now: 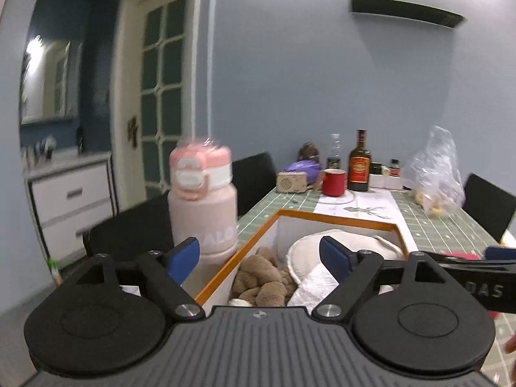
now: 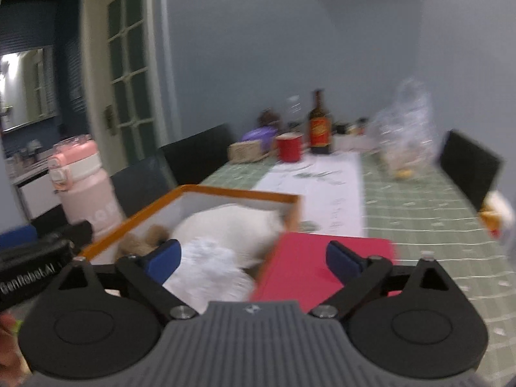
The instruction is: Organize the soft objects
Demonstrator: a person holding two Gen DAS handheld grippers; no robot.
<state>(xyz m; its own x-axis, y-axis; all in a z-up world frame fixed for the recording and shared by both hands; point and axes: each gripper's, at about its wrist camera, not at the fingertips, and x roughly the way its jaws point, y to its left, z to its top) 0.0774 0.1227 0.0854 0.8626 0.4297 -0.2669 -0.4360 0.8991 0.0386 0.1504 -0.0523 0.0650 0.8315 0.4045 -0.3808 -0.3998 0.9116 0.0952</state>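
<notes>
Left wrist view: both grippers (image 1: 259,259) (image 2: 253,259) gape empty over box (image 1: 335,217), pink bottle (image 1: 203,206) beside.

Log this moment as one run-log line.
left gripper: open, empty | right gripper: open, empty | orange-rimmed white box: holds brown plush toy, cream round cushion, fluffy white cloth

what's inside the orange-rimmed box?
Inside the box: a brown plush toy, a cream hat and a white fluffy cloth. Anything beneath them is covered.

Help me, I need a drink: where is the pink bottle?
The pink bottle stands at the left of both views, just outside the orange-rimmed box, in front of a black chair.
</notes>
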